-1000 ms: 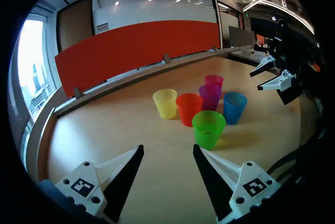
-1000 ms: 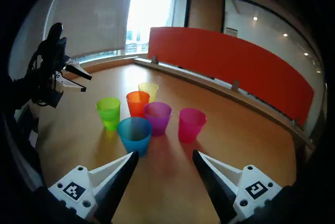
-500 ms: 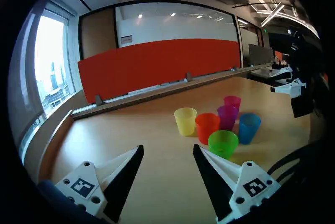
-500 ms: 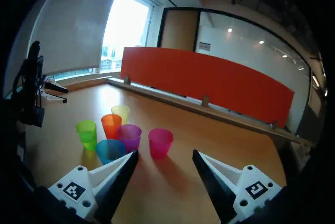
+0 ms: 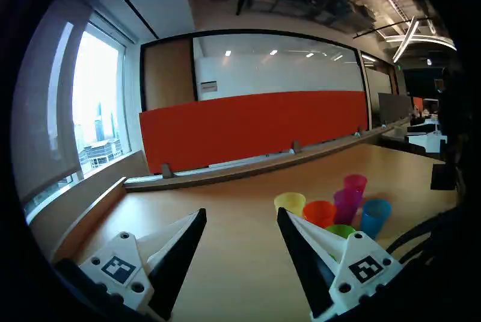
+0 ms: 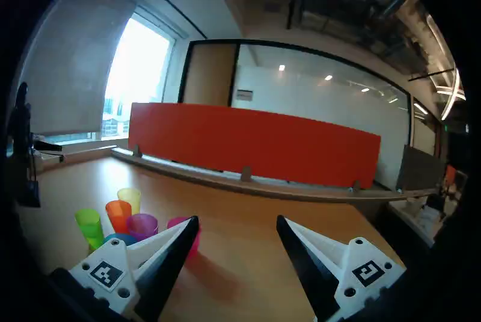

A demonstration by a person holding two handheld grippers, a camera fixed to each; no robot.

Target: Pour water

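In the left gripper view, you held the left gripper apart and empty, pointed level across the table; the cups sat bunched low on the right, probably grouped to keep pours short; in the right gripper view, the right gripper was likewise spread, gripping nothing, with the cups low on the left.

cups clustered on table — partition along far edge behind, window left of it
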